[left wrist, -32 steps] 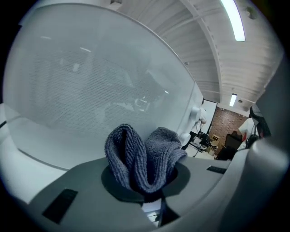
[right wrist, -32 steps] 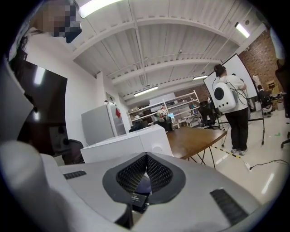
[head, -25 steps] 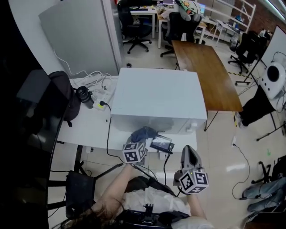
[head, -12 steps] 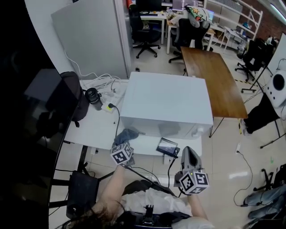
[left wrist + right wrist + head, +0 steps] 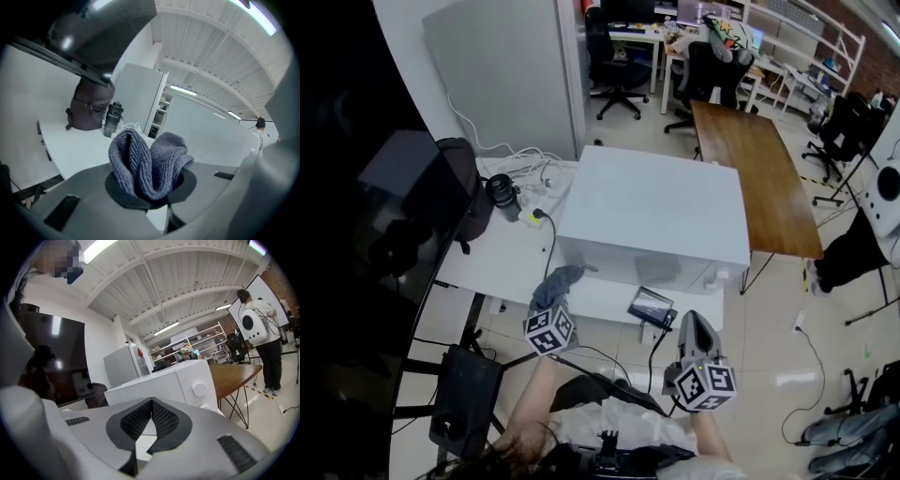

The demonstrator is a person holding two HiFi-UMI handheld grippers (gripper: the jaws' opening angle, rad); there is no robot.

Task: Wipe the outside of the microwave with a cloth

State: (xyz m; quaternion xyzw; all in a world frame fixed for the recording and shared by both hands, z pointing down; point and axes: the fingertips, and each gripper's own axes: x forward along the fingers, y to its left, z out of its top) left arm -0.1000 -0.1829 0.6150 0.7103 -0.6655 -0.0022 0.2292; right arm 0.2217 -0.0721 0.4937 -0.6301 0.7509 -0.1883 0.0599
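The white microwave (image 5: 652, 220) stands on a white table (image 5: 502, 258), with its front toward me. My left gripper (image 5: 553, 302) is below the table's front edge, left of the microwave's front. It is shut on a blue-grey cloth (image 5: 556, 283). In the left gripper view the folded cloth (image 5: 147, 161) bulges up out of the left gripper (image 5: 150, 187), with the microwave's side (image 5: 206, 136) beyond it. My right gripper (image 5: 694, 326) hangs lower right, off the table. In the right gripper view the right gripper (image 5: 151, 416) is shut on nothing and faces the microwave (image 5: 164, 385) and its knob (image 5: 198, 389).
A phone (image 5: 651, 305) lies at the table's front edge. A black bag (image 5: 464, 192), a dark bottle (image 5: 503, 195) and white cables (image 5: 534, 173) sit left of the microwave. A wooden table (image 5: 759, 178) stands right; a person (image 5: 260, 338) stands beyond it.
My left gripper has carried the cloth leftward and back from the microwave's front, down past the table edge. The right gripper has stayed where it was.
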